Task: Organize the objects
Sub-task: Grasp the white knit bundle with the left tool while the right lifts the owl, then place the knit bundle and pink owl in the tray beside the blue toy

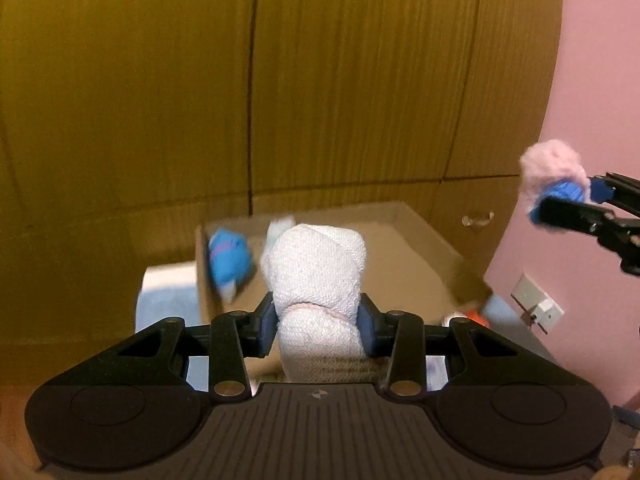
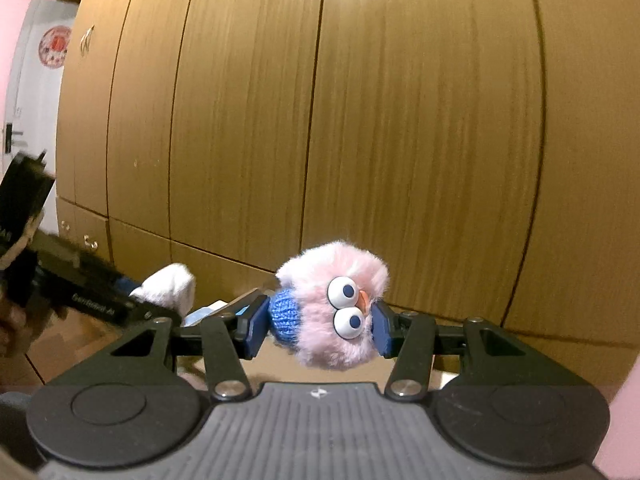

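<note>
The left gripper (image 1: 317, 322) clamps a white knitted sock roll (image 1: 316, 276) above an open cardboard box (image 1: 420, 248); the right gripper (image 2: 318, 326) pinches a fluffy pink, blue-knit, googly-eyed toy (image 2: 336, 308). No legible writing.

A pale counter (image 1: 160, 300) showed in the lower middle of the left wrist view, mostly hidden. On it sat an open cardboard box (image 1: 432, 248), its near corner at centre frame. Inside the box's left end lay a blue soft toy (image 1: 228, 258). At the box's lower right corner an orange object (image 1: 476, 316) lay blurred.
</note>
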`<state>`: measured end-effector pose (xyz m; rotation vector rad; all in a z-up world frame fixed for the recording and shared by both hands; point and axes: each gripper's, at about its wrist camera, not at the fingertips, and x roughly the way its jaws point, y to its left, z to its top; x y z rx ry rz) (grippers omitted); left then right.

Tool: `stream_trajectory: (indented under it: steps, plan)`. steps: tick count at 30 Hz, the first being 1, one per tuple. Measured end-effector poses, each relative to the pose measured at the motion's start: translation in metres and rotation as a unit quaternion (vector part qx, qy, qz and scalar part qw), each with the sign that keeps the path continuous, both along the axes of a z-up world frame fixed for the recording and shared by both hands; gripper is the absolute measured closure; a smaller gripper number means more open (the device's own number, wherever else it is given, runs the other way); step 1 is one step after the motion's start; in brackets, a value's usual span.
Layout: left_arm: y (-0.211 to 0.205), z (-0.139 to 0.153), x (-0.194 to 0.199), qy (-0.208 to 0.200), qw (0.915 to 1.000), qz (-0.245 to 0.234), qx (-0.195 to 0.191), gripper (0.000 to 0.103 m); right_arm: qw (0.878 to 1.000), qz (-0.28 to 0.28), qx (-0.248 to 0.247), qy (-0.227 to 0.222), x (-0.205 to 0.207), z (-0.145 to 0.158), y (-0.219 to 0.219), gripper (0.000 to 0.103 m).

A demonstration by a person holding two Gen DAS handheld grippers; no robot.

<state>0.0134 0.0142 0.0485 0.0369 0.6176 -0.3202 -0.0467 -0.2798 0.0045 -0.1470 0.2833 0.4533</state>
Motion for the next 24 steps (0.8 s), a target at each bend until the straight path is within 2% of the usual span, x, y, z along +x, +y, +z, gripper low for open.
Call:
stream_trajectory:
  steps: [7, 13, 18, 24]
  plan:
    - [-0.04, -0.003, 0.089, 0.033, 0.9992, -0.021, 0.011, 0.056, 0.998, 0.007, -0.019, 0.06, 0.082, -0.008, 0.009, 0.055]
    - [-0.075, -0.042, 0.153, 0.076, 0.996, -0.038, 0.03, 0.056, 0.992, -0.002, -0.049, 0.118, 0.157, -0.051, 0.02, 0.055]
    - [-0.084, -0.077, 0.189, 0.101, 0.9926, -0.034, 0.058, 0.056, 0.984, -0.006, -0.066, 0.163, 0.203, -0.087, 0.027, 0.055]
    - [-0.081, -0.103, 0.207, 0.106, 0.9901, -0.026, 0.088, 0.056, 0.977, 0.007, -0.09, 0.195, 0.239, -0.114, 0.042, 0.055]
